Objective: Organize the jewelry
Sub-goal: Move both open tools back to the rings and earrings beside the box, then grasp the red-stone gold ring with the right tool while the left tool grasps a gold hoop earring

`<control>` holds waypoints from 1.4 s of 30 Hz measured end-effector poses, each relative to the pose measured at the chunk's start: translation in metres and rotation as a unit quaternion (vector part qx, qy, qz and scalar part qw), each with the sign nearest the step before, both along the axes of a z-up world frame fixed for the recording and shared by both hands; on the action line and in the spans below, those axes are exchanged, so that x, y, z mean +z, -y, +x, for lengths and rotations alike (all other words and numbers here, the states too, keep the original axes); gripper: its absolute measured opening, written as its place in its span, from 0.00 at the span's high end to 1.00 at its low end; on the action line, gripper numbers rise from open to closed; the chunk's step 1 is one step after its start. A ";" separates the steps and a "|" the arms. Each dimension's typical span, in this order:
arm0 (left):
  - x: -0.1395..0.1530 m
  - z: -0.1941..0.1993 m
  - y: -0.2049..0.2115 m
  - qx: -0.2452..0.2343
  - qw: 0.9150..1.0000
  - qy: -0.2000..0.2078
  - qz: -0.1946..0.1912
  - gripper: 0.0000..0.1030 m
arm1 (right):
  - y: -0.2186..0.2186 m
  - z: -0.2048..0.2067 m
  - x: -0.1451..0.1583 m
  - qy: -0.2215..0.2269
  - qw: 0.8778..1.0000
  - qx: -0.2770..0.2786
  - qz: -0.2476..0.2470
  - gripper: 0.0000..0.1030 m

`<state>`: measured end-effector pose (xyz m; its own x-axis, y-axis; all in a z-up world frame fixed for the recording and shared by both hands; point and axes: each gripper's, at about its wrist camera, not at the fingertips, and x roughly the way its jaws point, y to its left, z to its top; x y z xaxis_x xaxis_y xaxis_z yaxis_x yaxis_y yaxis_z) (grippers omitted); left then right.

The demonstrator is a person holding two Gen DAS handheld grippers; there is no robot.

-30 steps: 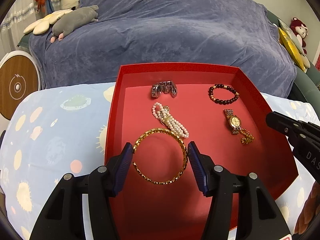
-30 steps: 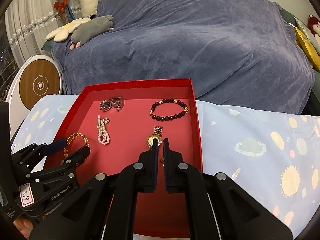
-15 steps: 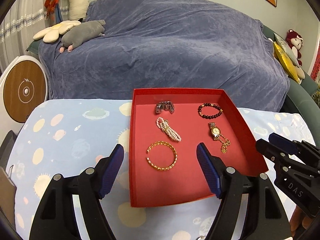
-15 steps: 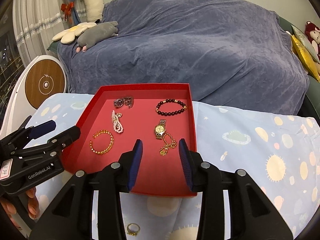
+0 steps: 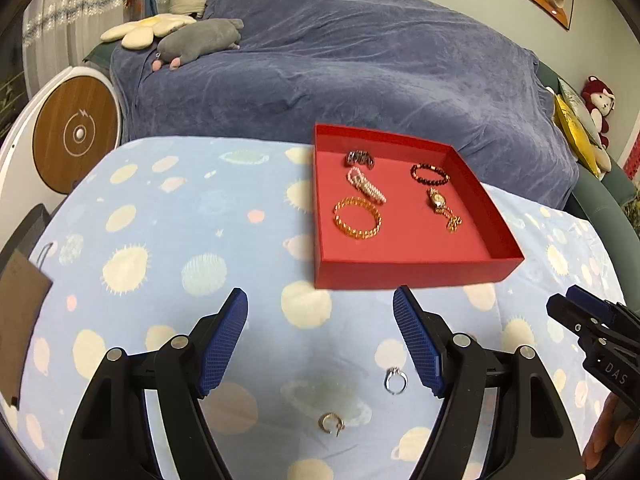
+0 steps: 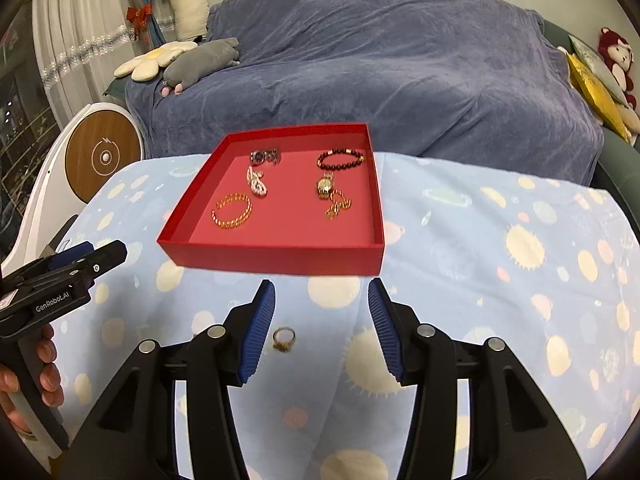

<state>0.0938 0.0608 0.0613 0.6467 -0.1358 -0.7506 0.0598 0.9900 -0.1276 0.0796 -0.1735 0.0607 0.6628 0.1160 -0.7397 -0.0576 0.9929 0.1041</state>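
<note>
1. You work over a table [image 5: 132, 216] under a pale blue cloth printed with suns and planets; beyond its far edge stands a sofa [image 5: 360, 64] under a blue-grey throw, with soft toys [image 5: 200, 38] at its far left end and a round wooden-faced disc [image 5: 76, 134] leaning at the left.
2. The red tray [image 5: 416, 270] sits toward the far side of the table and already holds a gold bangle [image 5: 357, 222], a string of pearls [image 5: 366, 186], a dark bead bracelet [image 5: 430, 173], a gold watch [image 5: 438, 200] and a silver piece [image 5: 360, 158], all lying apart from one another.
3. Two rings are not yet in the tray, so I judge picking them up to be your step in hand.
4. Your left gripper [image 5: 320, 320] stands wide open and holds nothing. The silver ring [image 5: 396, 380] lies on the cloth just inside its right finger; shift a little right to centre it before closing.
5. Your right gripper [image 6: 322, 312] is opening, with nothing pressed between its pads. The gold ring [image 6: 284, 339] lies near its left finger; centre it likewise.
6. The cloth is soft and creased, so come down low and close slowly, or you are likely to pinch fabric along with a ring.
7. Set each ring on bare red floor near the tray's front, clear of the watch chain.
</note>
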 end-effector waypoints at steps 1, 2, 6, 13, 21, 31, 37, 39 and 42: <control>-0.006 -0.002 -0.001 -0.001 1.000 -0.007 -0.003 0.30 | -0.001 -0.003 -0.004 -0.005 1.000 -0.001 0.001 0.54; -0.011 -0.004 -0.001 -0.003 1.000 -0.012 -0.003 0.30 | -0.002 -0.006 -0.008 -0.010 1.000 -0.001 0.002 0.55; -0.026 -0.011 0.003 -0.019 1.000 -0.014 0.013 0.30 | -0.017 -0.009 -0.021 -0.017 0.999 0.021 -0.022 0.55; -0.046 -0.016 0.005 -0.041 0.998 -0.032 0.020 0.30 | -0.027 0.000 -0.050 -0.048 0.998 0.036 -0.021 0.57; -0.060 -0.024 0.004 -0.061 0.997 -0.047 0.030 0.30 | -0.043 0.008 -0.068 -0.066 0.996 0.056 -0.024 0.59; -0.074 -0.043 -0.004 -0.087 0.994 -0.059 0.042 0.30 | -0.050 0.018 -0.077 -0.066 0.996 0.059 -0.035 0.82; -0.079 -0.049 -0.006 -0.095 0.993 -0.048 0.056 0.30 | -0.053 0.019 -0.078 -0.062 0.996 0.059 -0.038 0.86; -0.079 -0.051 -0.005 -0.096 0.993 -0.044 0.059 0.34 | -0.053 0.019 -0.078 -0.063 0.996 0.060 -0.035 0.86; -0.079 -0.052 -0.002 -0.100 0.992 -0.038 0.061 0.42 | -0.055 0.018 -0.076 -0.063 0.995 0.063 -0.035 0.86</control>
<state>0.0413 0.0628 -0.0174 0.5565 -0.1612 -0.8150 0.2521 0.9675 -0.0192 0.0978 -0.1184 -0.0158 0.5480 0.1380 -0.8250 -0.1731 0.9837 0.0496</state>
